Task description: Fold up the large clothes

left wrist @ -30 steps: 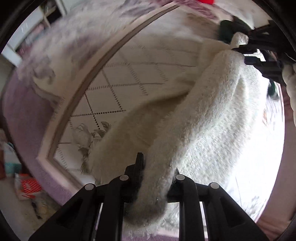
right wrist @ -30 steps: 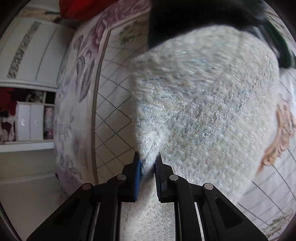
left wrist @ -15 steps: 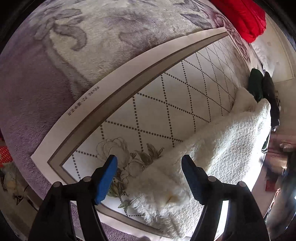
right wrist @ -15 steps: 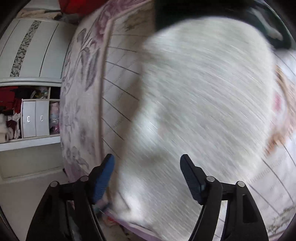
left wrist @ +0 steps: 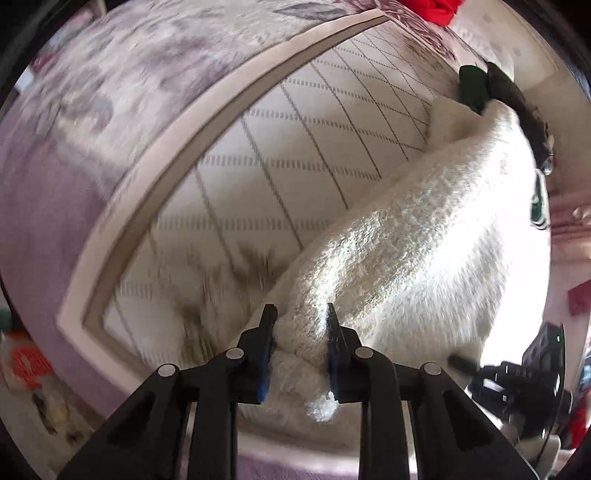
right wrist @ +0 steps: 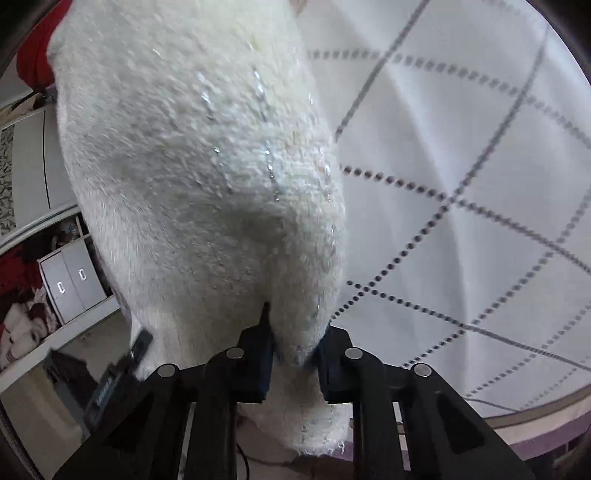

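Observation:
A fluffy white garment [left wrist: 413, 243] with glittery threads lies across the patterned bed cover [left wrist: 280, 155]. My left gripper [left wrist: 298, 321] is shut on a thick bunch of its near edge. In the right wrist view the same white garment [right wrist: 199, 155] fills the left and middle, and my right gripper [right wrist: 295, 332] is shut on a fold of it, held above the bed. My right gripper also shows dimly at the lower right of the left wrist view [left wrist: 517, 373].
The bed has a white diamond-pattern sheet [right wrist: 461, 184] over a purple floral blanket [left wrist: 74, 129]. Dark green and black clothes [left wrist: 476, 88] lie at the far end, a red item [left wrist: 432, 7] beyond. A white cabinet with drawers [right wrist: 70, 284] stands at the left.
Both grippers let go of the garment half a second ago and stood open. Now each has closed again on a new fold at the garment's edge.

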`<state>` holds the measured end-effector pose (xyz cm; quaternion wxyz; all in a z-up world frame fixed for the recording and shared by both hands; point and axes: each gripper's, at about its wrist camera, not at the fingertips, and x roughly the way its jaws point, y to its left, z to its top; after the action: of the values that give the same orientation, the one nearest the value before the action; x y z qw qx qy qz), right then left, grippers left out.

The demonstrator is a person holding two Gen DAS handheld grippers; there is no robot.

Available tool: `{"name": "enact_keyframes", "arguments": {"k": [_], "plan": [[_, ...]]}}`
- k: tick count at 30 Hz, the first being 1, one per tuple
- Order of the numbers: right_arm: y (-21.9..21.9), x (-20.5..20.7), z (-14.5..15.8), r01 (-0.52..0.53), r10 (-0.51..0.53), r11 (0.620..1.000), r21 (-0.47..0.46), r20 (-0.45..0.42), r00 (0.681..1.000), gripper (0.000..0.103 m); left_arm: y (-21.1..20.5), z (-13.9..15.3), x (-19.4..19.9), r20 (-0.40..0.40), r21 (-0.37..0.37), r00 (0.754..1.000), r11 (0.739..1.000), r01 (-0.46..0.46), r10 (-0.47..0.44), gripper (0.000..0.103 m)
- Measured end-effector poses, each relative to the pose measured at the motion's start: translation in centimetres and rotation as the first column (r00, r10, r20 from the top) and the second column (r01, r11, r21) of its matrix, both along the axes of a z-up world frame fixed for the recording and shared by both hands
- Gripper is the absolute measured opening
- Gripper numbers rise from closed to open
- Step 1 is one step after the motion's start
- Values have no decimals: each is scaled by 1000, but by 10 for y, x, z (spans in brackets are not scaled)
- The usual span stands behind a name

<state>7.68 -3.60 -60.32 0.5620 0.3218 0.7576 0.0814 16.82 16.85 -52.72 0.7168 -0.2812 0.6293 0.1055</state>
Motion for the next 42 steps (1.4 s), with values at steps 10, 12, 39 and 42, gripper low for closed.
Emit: {"name": "enact_keyframes", "arguments": {"k": [10, 12, 39, 42], "plan": [[-52, 6, 11, -173, 160, 956, -235, -74, 984, 36, -71, -61, -56, -181, -165, 980, 985, 57, -87, 22], [-57, 8, 10, -174, 159, 962, -208, -87, 983, 40, -63, -58, -58, -185, -209, 981, 978, 11, -51, 27], [-88, 157, 63, -5, 28, 990, -138, 168, 985, 60, -79, 21, 225, 203, 24, 948, 969, 247, -246, 10], [-105, 152, 65, 7, 15, 992, -129, 167, 986, 60, -70, 67, 199, 341, -11, 922, 980, 200, -185, 9]]}}
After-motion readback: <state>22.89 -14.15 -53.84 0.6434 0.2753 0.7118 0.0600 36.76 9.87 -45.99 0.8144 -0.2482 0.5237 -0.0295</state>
